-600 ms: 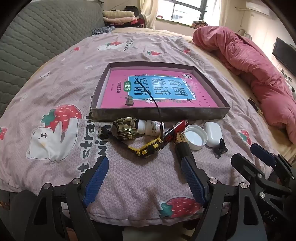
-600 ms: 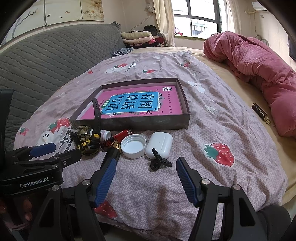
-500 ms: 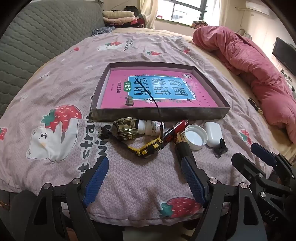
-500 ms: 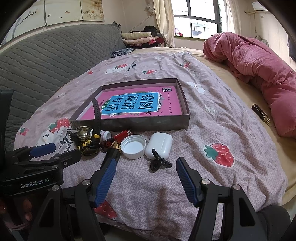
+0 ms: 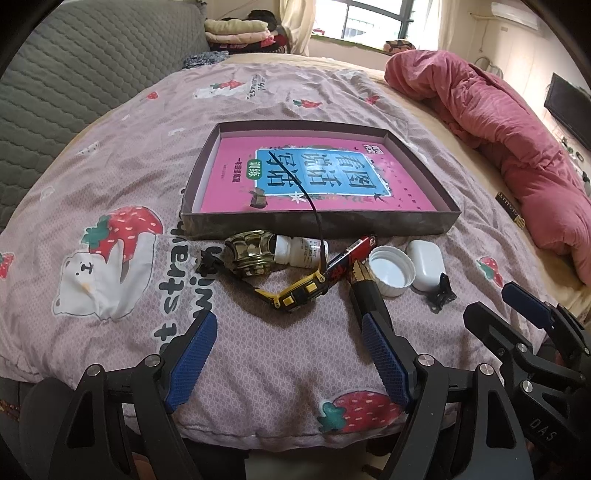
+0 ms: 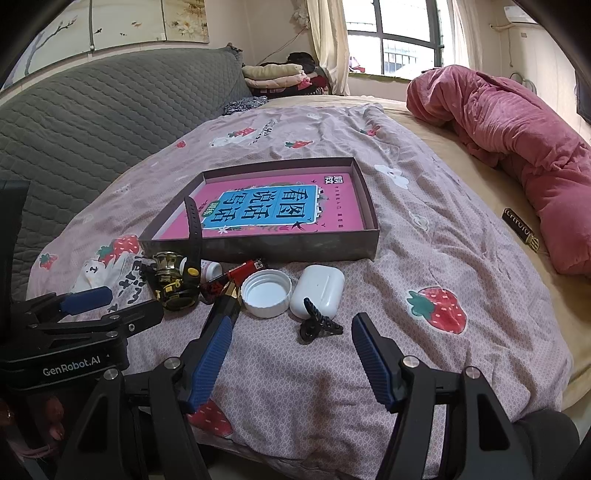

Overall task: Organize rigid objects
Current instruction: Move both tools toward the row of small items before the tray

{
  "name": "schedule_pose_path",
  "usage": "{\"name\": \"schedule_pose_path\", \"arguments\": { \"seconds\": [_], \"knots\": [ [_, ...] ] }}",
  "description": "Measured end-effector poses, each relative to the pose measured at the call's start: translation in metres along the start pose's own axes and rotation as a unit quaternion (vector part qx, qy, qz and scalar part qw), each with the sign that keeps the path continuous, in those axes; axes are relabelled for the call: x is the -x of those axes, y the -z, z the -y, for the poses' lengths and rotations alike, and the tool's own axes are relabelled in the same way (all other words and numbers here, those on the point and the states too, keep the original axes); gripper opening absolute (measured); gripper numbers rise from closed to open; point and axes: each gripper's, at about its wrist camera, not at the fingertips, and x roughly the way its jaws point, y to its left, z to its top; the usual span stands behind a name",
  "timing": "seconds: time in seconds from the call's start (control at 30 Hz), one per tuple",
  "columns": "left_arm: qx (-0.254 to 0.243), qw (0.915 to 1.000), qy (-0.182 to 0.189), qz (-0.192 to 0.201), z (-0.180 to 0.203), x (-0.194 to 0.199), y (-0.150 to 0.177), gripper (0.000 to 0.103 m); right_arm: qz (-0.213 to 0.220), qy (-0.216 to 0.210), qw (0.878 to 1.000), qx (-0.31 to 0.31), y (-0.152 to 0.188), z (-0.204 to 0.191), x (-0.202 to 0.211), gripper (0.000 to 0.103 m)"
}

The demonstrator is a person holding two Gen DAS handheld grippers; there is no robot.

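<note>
clutter row (image 5: 332, 266) blocks tray's near wall (image 5: 317, 225).

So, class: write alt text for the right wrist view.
The open right gripper hovers over a bedspread where a hair clip, earbud case, bottle cap and watch lie before a shallow box.

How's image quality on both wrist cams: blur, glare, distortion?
Left wrist: sharp, no motion blur; heavy fisheye bend, the box edges bow, corners vignette black; window blown out. Right wrist: also sharp; same barrel bend and dark corners; window bright but its bars stay readable; soft daylight, faint shadows under the cap and case.
</note>
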Motion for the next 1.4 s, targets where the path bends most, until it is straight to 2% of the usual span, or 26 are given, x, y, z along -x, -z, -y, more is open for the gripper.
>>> {"name": "schedule_pose_path", "arguments": {
  "seconds": [0.4, 0.8, 0.93, 1.17, 1.3, 1.37, 1.4],
  "knots": [
    [-0.005, 1.0, -0.005, 0.003, 0.0, -0.002, 0.001, 0.082, -0.003, -0.001, 1.0, -0.005, 0.0, 0.002, -0.001, 0.067],
    [0.006, 0.9999, 0.006, -0.01, -0.01, -0.016, 0.003, 0.082, -0.011, -0.005, 1.0, -0.018, 0.001, 0.009, -0.005, 0.067],
    [0.017, 0.9993, 0.025, -0.023, -0.013, -0.018, 0.002, 0.082, -0.018, -0.007, 1.0, -0.023, 0.001, 0.011, -0.009, 0.067],
    [-0.017, 0.9988, 0.035, -0.03, -0.007, -0.032, -0.006, 0.082, -0.028, -0.007, 0.999, -0.036, 0.0, 0.019, -0.016, 0.067],
    [-0.069, 0.9972, 0.005, -0.028, 0.0, -0.039, -0.012, 0.082, -0.03, -0.004, 0.999, -0.046, -0.001, 0.025, -0.019, 0.067],
    [-0.089, 0.9948, -0.007, -0.049, -0.001, -0.044, -0.014, 0.081, -0.032, -0.005, 0.998, -0.05, -0.002, 0.027, -0.021, 0.067],
    [-0.092, 0.9941, -0.003, -0.058, -0.003, -0.047, -0.015, 0.075, -0.033, -0.005, 0.998, -0.051, -0.002, 0.028, -0.021, 0.067]
  ]
}}
